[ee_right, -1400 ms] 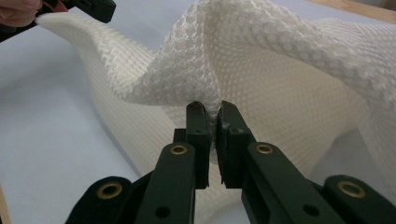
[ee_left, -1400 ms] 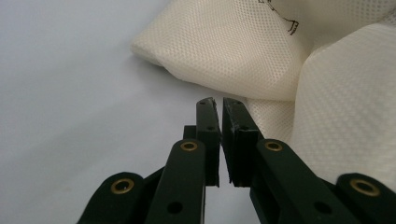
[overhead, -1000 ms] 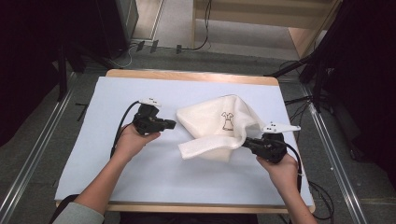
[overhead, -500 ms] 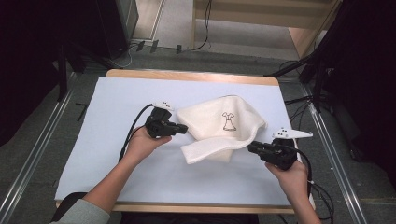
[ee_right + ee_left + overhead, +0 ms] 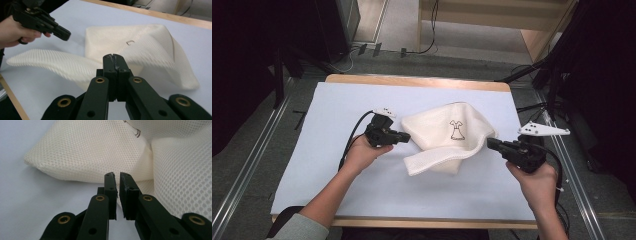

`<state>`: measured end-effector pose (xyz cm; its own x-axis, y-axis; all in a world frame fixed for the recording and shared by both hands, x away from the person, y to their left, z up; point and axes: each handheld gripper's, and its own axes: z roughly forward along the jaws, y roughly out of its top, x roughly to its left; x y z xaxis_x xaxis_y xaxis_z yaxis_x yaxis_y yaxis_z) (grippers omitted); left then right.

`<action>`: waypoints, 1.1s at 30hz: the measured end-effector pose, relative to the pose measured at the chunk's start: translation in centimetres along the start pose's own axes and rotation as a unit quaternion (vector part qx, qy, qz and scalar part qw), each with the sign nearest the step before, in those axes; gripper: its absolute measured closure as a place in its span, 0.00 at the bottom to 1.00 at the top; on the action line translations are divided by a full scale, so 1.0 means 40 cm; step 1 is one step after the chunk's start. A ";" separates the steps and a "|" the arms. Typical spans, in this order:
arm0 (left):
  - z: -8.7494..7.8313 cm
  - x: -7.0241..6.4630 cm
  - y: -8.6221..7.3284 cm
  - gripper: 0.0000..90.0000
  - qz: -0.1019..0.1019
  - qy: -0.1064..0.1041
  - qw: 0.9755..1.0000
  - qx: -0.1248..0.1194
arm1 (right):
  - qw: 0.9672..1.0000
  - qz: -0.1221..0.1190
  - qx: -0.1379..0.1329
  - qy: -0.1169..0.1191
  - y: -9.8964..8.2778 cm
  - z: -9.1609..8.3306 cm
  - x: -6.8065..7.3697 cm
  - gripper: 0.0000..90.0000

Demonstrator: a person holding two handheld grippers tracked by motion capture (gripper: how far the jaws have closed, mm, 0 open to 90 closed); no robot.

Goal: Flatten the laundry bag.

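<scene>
A cream mesh cloth with a small dress print lies bunched in the middle of the table. My right gripper has just been closing and is now shut on the cloth's right edge. In the right gripper view the cloth tents up toward the closed right gripper. My left gripper rests at the cloth's left edge. In the left gripper view the left gripper is all but closed, with nothing between its jaws and the cloth just beyond. The right gripper view also catches the left gripper.
A pale sheet covers the table, with a wooden edge at the far side. Metal rails run along both sides, and cables lie on the floor behind.
My right gripper has risen and drawn back, and the cloth's right side has come up with it. The left gripper has edged slightly right toward the cloth.
</scene>
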<state>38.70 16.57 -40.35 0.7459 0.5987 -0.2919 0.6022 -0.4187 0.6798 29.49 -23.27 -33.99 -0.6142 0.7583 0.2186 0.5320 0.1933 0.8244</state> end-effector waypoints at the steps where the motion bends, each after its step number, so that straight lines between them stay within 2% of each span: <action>1: 0.000 0.002 -0.001 0.94 -0.002 0.002 1.000 0.001 | 1.000 -0.004 0.001 0.003 0.012 0.008 0.007 1.00; 5: -0.002 0.022 -0.005 0.91 -0.007 0.012 1.000 0.003 | 1.000 -0.021 0.014 0.015 0.042 0.059 0.031 1.00; 7: -0.001 0.038 -0.008 0.90 -0.015 0.016 1.000 0.004 | 0.999 -0.023 0.031 0.016 0.041 0.088 0.032 1.00; 8: -0.001 0.038 -0.008 0.89 -0.015 0.016 1.000 0.004 | 0.999 -0.023 0.031 0.016 0.041 0.088 0.032 1.00; 9: -0.001 0.055 -0.011 0.87 -0.023 0.018 1.000 0.007 | 0.999 -0.017 0.047 0.018 0.026 0.108 0.024 1.00; 12: 0.000 0.083 -0.014 0.82 -0.037 0.026 0.999 0.004 | 0.998 -0.010 0.054 0.018 -0.003 0.111 0.012 1.00; 14: 0.006 0.102 -0.013 0.74 -0.049 0.028 0.998 -0.002 | 0.998 -0.008 0.058 0.016 -0.024 0.107 0.004 0.98; 17: 0.023 0.125 -0.008 0.68 -0.045 0.040 0.998 0.001 | 0.998 -0.009 0.059 0.013 -0.053 0.100 -0.009 0.98; 20: 0.028 0.132 -0.008 0.61 -0.039 0.042 0.998 -0.008 | 0.998 -0.007 0.060 0.012 -0.072 0.097 -0.019 0.98; 21: 0.039 0.139 -0.009 0.58 -0.033 0.048 0.998 -0.022 | 0.998 -0.008 0.062 0.013 -0.086 0.097 -0.025 0.97; 23: 0.049 0.145 -0.008 0.54 -0.031 0.051 0.998 -0.025 | 0.998 -0.013 0.067 0.010 -0.095 0.097 -0.029 0.97; 26: 0.069 0.154 0.005 0.50 -0.033 0.051 0.998 -0.001 | 0.998 -0.015 0.068 0.007 -0.107 0.097 -0.035 0.96; 32: 0.096 0.157 0.016 0.42 -0.034 0.034 0.999 -0.006 | 0.997 -0.019 0.073 0.002 -0.121 0.097 -0.039 0.95; 33: 0.108 0.156 0.020 0.42 -0.035 0.025 0.999 -0.007 | 0.997 -0.020 0.075 0.000 -0.126 0.098 -0.041 0.95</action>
<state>45.06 17.04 -44.54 0.6863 0.6600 -0.3056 0.6486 -0.3653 0.6677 30.10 -23.05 -40.53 -0.6368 0.7479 0.1876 0.5884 0.3141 0.7451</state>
